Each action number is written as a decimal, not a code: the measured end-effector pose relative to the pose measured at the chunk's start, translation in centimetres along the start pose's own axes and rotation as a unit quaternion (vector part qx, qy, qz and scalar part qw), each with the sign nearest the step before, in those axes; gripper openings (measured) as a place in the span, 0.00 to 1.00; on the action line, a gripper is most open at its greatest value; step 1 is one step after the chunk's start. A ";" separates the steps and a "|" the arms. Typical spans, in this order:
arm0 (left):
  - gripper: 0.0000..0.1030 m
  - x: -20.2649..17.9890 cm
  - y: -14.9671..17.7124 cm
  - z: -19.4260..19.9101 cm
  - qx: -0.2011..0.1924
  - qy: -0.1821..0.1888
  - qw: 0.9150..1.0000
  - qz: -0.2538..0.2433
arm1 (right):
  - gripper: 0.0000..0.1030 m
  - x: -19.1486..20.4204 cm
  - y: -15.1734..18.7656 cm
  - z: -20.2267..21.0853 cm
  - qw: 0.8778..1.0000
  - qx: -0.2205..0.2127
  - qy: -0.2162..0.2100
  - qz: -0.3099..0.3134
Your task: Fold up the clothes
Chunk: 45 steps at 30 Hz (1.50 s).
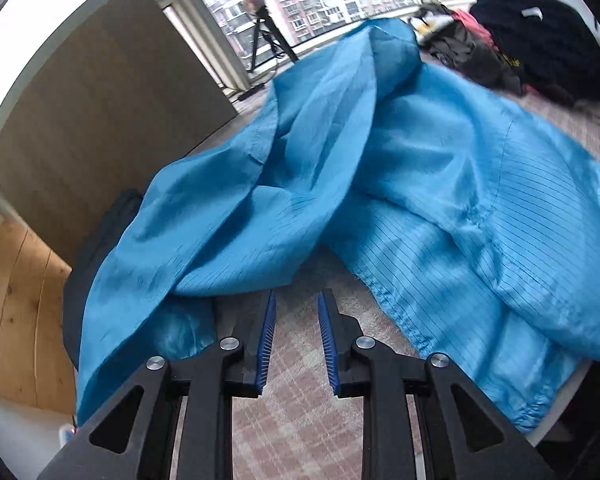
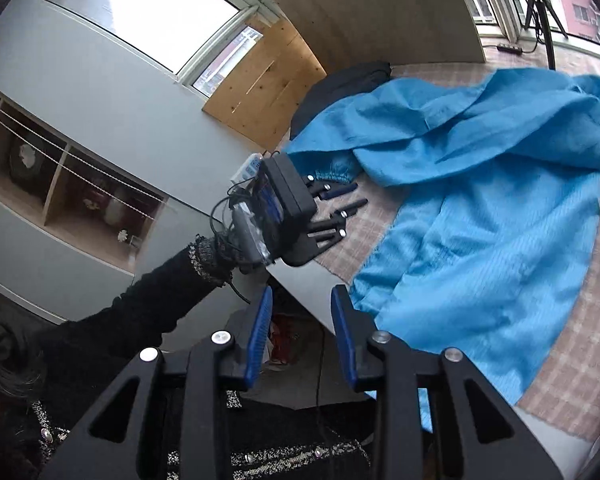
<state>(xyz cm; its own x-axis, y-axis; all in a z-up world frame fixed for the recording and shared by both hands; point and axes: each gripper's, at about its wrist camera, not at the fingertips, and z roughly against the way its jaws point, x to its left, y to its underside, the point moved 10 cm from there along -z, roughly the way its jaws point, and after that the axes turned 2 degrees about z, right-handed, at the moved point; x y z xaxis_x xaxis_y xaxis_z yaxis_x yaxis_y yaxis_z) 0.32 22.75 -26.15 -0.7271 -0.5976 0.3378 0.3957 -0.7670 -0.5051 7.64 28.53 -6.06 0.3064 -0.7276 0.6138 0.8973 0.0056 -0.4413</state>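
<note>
A bright blue striped garment (image 1: 380, 184) lies crumpled on the plaid-covered table (image 1: 300, 420), one part folded over itself. My left gripper (image 1: 296, 300) stands open just in front of the garment's near edge, nothing between its blue pads. In the right wrist view the same blue garment (image 2: 480, 208) spreads across the table, and the left gripper (image 2: 352, 196) rests low by an elastic cuff (image 2: 334, 172), held by a hand in a black sleeve (image 2: 148, 312). My right gripper (image 2: 302, 296) hangs open above the table's near edge, left of the garment's hem.
A pile of dark and red clothes (image 1: 532, 44) sits at the table's far end. A dark garment (image 2: 340, 84) lies beyond the blue one near a wooden board (image 2: 268, 80). A tripod (image 1: 268, 36) stands by the windows. Shelves (image 2: 60, 184) line the wall.
</note>
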 end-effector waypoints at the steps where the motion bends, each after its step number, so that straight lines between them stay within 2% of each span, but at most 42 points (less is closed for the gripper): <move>1: 0.22 -0.4 -0.2 -0.8 0.005 -0.006 1.000 -0.015 | 0.30 -0.9 -0.9 0.3 1.000 -0.008 0.022 0.006; 3: 0.22 -1.2 -0.6 -2.5 0.013 -0.018 0.999 -0.043 | 0.37 -4.9 -2.6 0.8 0.996 -0.018 0.088 -0.007; 4: 0.22 -0.9 -1.0 -3.2 0.014 -0.027 0.999 -0.040 | 0.43 -7.8 -3.4 0.7 0.994 -0.022 0.100 -0.034; 5: 0.21 -0.5 -1.4 -3.8 0.016 -0.036 0.999 -0.037 | 0.43 -10.8 -4.3 0.5 0.992 -0.025 0.105 -0.066; 6: 0.16 0.1 -1.8 -4.4 0.019 -0.044 0.998 -0.030 | 0.43 -14.0 -5.2 0.1 0.989 -0.028 0.108 -0.101; 7: 0.10 0.7 -2.2 -4.9 0.022 -0.053 0.998 -0.024 | 0.43 -17.4 -6.2 -0.4 0.984 -0.030 0.116 -0.133; 8: 0.00 1.5 -2.6 -5.3 0.022 -0.061 0.998 -0.020 | 0.43 -20.2 -7.2 -1.0 0.980 -0.034 0.127 -0.152; 9: 0.00 2.3 -3.1 -5.5 0.022 -0.068 0.997 -0.016 | 0.43 -22.9 -8.4 -1.6 0.976 -0.039 0.137 -0.167; 11: 0.00 3.9 -3.7 -5.9 0.016 -0.068 0.998 -0.005 | 0.43 -26.3 -10.5 -3.9 0.975 -0.032 0.122 -0.182; 13: 0.00 5.7 -4.8 -5.9 0.007 -0.071 0.997 0.010 | 0.44 -27.9 -12.5 -5.9 0.978 -0.020 0.108 -0.176; 15: 0.00 7.9 -6.0 -5.8 0.001 -0.073 0.997 0.030 | 0.44 -28.5 -15.0 -6.3 0.980 -0.028 0.119 -0.156; 16: 0.00 9.0 -6.7 -5.8 -0.002 -0.075 0.996 0.040 | 0.40 -28.8 -16.2 -6.5 0.981 -0.032 0.124 -0.147; 17: 0.00 10.4 -7.5 -5.9 -0.008 -0.082 0.995 0.051 | 0.22 -29.0 -17.5 -6.7 0.981 -0.037 0.130 -0.137; 18: 0.00 11.7 -8.3 -5.9 -0.013 -0.088 0.994 0.062 | 0.15 -29.3 -18.7 -6.9 0.982 -0.041 0.135 -0.127; 19: 0.00 12.8 -9.2 -5.8 -0.019 -0.085 0.994 0.070 | 0.05 -29.6 -20.0 -7.1 0.982 -0.045 0.141 -0.117; 22: 0.00 15.9 -11.8 -5.3 -0.036 -0.076 0.992 0.094 | 0.04 -30.4 -23.7 -7.7 0.982 -0.057 0.157 -0.088; 24: 0.00 18.0 -13.5 -4.9 -0.048 -0.070 0.990 0.111 | 0.08 -30.9 -26.2 -8.1 0.981 -0.065 0.168 -0.068; 25: 0.00 19.1 -14.4 -4.8 -0.054 -0.067 0.989 0.119 | 0.11 -31.1 -27.5 -8.3 0.981 -0.070 0.173 -0.059; 26: 0.01 19.7 -15.0 -4.6 -0.059 -0.062 0.989 0.124 | 0.21 -31.2 -27.0 -8.3 0.981 -0.064 0.175 -0.056; 27: 0.04 18.1 -14.4 -4.1 -0.058 -0.044 0.991 0.113 | 0.27 -31.3 -25.9 -8.2 0.982 -0.055 0.175 -0.055; 28: 0.03 16.5 -13.8 -3.7 -0.057 -0.026 0.993 0.102 | 0.39 -31.3 -24.9 -8.1 0.982 -0.046 0.175 -0.055; 30: 0.10 12.3 -12.2 -3.5 -0.043 0.014 0.997 0.066 | 0.47 -31.4 -22.7 -7.9 0.983 -0.029 0.176 -0.054; 31: 0.16 9.8 -11.2 -3.8 -0.029 0.033 0.998 0.044 | 0.47 -31.5 -21.6 -7.8 0.983 -0.020 0.176 -0.054; 32: 0.17 7.3 -10.2 -4.1 -0.015 0.056 0.998 0.025 | 0.47 -31.5 -20.6 -7.8 0.983 -0.011 0.176 -0.053; 34: 0.17 2.6 -8.4 -5.0 0.017 0.141 0.990 0.013 | 0.46 -31.6 -18.4 -7.6 0.983 0.007 0.176 -0.053; 35: 0.17 0.8 -7.8 -5.7 0.034 0.176 0.984 0.011 | 0.42 -31.6 -17.4 -7.5 0.983 0.016 0.177 -0.052; 36: 0.16 -0.1 -7.4 -6.7 0.049 0.189 0.981 0.015 | 0.40 -31.7 -16.3 -7.4 0.983 0.025 0.177 -0.052; 37: 0.15 -1.0 -7.2 -7.7 0.063 0.200 0.978 0.020 | 0.32 -31.7 -15.2 -7.2 0.982 0.034 0.177 -0.051; 38: 0.10 -1.0 -7.2 -8.9 0.076 0.197 0.977 0.029 | 0.27 -32.2 -15.2 -8.1 0.982 0.045 0.175 -0.051; 39: 0.07 -0.2 -7.5 -10.0 0.082 0.178 0.980 0.034 | 0.26 -32.8 -15.5 -9.4 0.982 0.057 0.173 -0.051; 40: 0.07 2.0 -8.2 -11.3 0.082 0.130 0.988 0.033 | 0.25 -33.3 -15.8 -10.6 0.982 0.068 0.170 -0.051; 41: 0.04 4.4 -9.0 -12.5 0.081 0.081 0.993 0.035 | 0.20 -34.4 -17.7 -10.9 0.979 0.053 0.193 -0.050; 42: 0.02 7.9 -10.5 -13.5 0.076 0.024 0.995 0.054 | 0.20 -35.6 -20.1 -10.7 0.973 0.027 0.224 -0.049; 43: 0.02 12.1 -12.0 -14.0 0.064 -0.037 0.994 0.085 | 0.19 -36.5 -22.8 -9.9 0.968 -0.012 0.244 -0.052; 44: 0.02 16.2 -13.3 -14.3 0.053 -0.098 0.987 0.116 | 0.18 -37.2 -25.7 -8.7 0.962 -0.056 0.259 -0.058; 45: 0.02 19.8 -14.1 -14.0 0.047 -0.158 0.975 0.150 | 0.19 -37.5 -27.3 -7.7 0.959 -0.080 0.263 -0.069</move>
<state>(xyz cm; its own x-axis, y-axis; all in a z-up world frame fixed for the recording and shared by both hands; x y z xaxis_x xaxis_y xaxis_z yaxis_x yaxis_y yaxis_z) -27.53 25.03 -23.45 -0.3680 -0.8293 0.4205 0.6240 -0.5556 -0.5495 -30.82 50.35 -22.10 -0.0528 -0.9596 0.2765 0.8451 -0.1904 -0.4996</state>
